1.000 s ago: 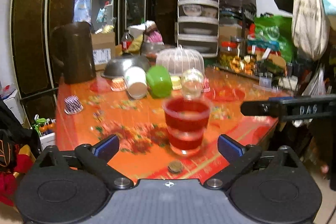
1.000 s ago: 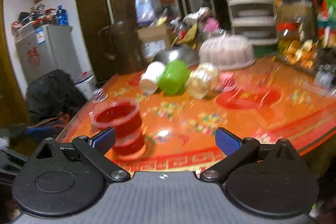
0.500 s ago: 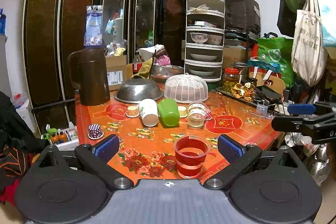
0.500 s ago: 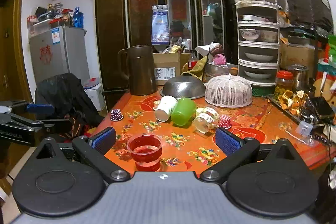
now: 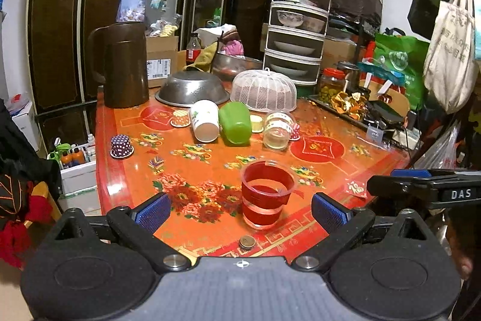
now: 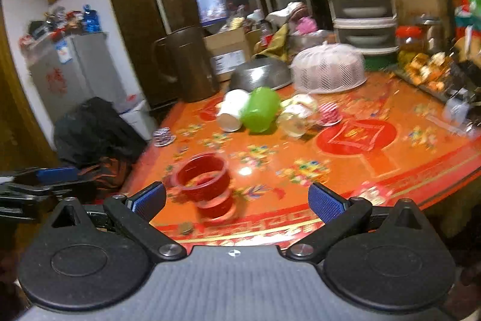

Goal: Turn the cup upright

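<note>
A clear cup with red bands [image 5: 266, 194] stands upright near the table's front edge, mouth up; it also shows in the right wrist view [image 6: 207, 185]. Farther back, a white paper cup [image 5: 205, 121], a green cup [image 5: 235, 122] and a clear cup with a label [image 5: 278, 130] lie on their sides in a row. My left gripper [image 5: 240, 208] is open and empty, just in front of the red cup. My right gripper [image 6: 237, 200] is open and empty, with the red cup near its left finger. The right gripper also shows at the right of the left wrist view [image 5: 421, 185].
The orange flowered table [image 5: 180, 170] holds a brown jug [image 5: 124, 65], an overturned steel bowl [image 5: 192, 91], a white mesh food cover [image 5: 264, 91], small cupcake liners [image 5: 121, 145] and a coin [image 5: 247, 241]. Clutter and bags crowd the right side.
Both grippers have moved closer to the table again after pulling back. The red cup stays upright where it stood. The right wrist view is blurred from motion.
</note>
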A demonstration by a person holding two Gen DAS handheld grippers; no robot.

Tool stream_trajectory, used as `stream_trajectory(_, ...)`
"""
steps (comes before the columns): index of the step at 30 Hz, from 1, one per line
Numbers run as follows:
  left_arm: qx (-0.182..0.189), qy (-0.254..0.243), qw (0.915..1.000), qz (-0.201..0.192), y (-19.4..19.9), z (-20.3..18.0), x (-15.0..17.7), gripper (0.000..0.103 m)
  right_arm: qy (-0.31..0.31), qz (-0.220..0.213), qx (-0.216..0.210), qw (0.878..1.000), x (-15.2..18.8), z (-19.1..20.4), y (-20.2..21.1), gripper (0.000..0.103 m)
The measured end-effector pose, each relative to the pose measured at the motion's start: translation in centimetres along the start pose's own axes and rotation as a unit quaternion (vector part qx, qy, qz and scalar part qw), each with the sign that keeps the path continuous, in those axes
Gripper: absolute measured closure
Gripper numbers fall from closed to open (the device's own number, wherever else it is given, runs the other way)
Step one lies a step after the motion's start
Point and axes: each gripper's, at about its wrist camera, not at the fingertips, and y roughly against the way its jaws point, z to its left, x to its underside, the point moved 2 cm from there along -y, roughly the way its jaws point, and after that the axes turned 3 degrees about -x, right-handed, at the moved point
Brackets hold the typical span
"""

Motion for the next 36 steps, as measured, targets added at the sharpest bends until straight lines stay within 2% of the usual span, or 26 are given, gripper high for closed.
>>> stream_trajectory(4, 0.002, -0.002, 1.0, 0.007, -0.4, -0.3, 0.3, 0.002, 0.02, 0.008, 0.012, 1.0, 0.1, 0.5, 0.0, 0.001)
stream_trajectory(36, 0.002, 0.004, 0.9998, 0.021, -0.9, -0.4, 0.4, 0.002, 0.031, 0.018, -0.001, 0.999, -0.4, 1.5, -0.6, 0.001)
